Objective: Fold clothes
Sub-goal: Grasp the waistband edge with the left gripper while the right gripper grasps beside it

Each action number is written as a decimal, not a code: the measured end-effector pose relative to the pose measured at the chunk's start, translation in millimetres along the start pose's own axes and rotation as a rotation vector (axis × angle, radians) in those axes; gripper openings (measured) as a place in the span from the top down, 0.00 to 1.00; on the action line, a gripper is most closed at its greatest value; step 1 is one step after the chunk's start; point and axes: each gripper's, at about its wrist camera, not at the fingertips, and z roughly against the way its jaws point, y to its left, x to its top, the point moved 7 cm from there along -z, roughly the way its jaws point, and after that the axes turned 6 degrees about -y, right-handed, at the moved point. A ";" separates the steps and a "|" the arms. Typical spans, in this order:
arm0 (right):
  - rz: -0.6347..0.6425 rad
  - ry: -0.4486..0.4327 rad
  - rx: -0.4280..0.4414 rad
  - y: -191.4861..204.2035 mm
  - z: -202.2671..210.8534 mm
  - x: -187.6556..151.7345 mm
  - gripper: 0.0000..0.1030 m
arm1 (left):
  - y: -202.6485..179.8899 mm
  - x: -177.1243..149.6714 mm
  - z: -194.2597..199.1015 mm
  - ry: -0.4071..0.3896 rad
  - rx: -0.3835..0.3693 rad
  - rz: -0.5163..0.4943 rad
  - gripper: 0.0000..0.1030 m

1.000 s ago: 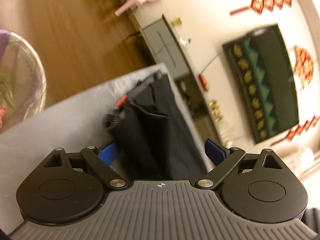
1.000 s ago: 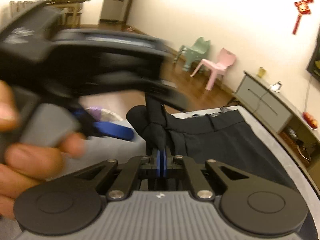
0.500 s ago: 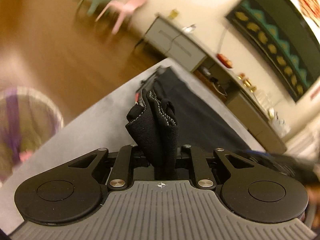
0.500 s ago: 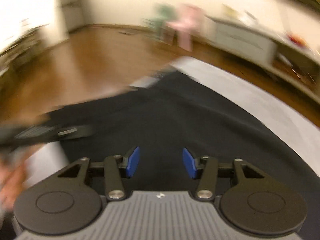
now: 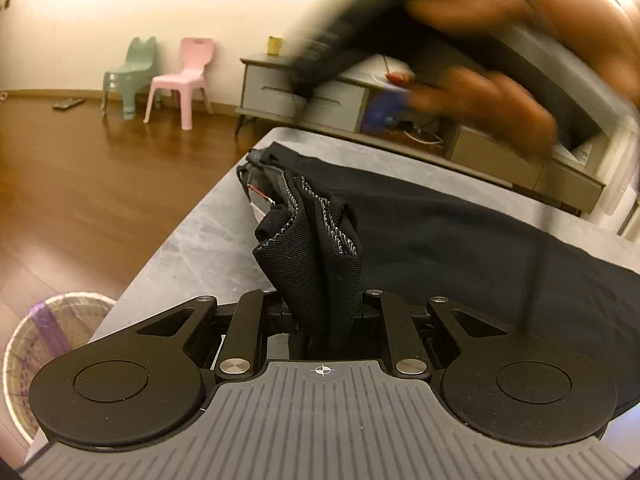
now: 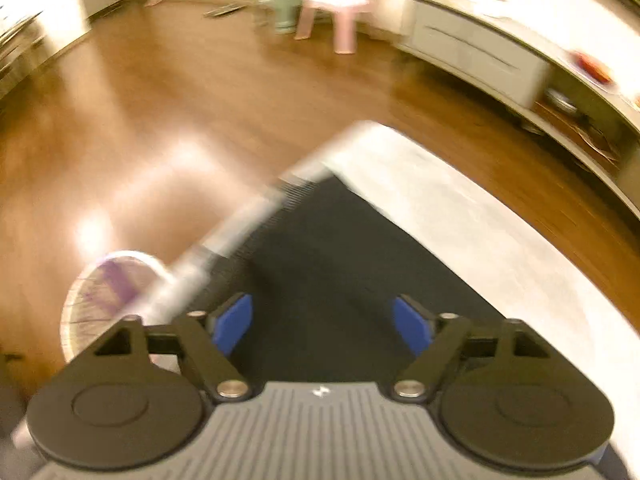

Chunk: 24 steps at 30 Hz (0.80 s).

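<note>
A black garment (image 5: 440, 240) lies spread on the grey table (image 5: 192, 248). My left gripper (image 5: 320, 316) is shut on a bunched end of it (image 5: 316, 248), with stitched hems showing, raised above the table. In the right wrist view, which is blurred, my right gripper (image 6: 322, 324) hangs over the black garment (image 6: 320, 256). Its jaws are opening wide, with nothing held between the blue pads (image 6: 234, 322). A person's hand (image 5: 480, 92), holding the other gripper, crosses the top right of the left wrist view as a blur.
A woven basket (image 5: 48, 332) stands on the wooden floor by the table's left edge. A pink chair (image 5: 182, 80) and a green chair (image 5: 130, 74) stand by the far wall. A low grey cabinet (image 5: 272, 88) runs behind the table.
My left gripper shut on the garment's bunched end, rolled upright and lifted it. My right gripper let go of that fabric, opened wide and swung away over the spread garment.
</note>
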 end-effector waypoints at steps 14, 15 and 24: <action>-0.030 -0.030 -0.025 -31.0 8.2 -4.9 0.91 | -44.7 0.4 26.5 -0.063 -0.081 -0.209 0.93; -0.082 -0.067 -0.008 -50.2 26.4 -12.0 0.91 | -54.0 0.7 32.1 -0.071 -0.104 -0.223 0.93; -0.527 -0.116 0.031 -213.7 46.1 -157.4 0.92 | -139.6 -50.5 12.6 0.094 -0.270 -0.359 0.87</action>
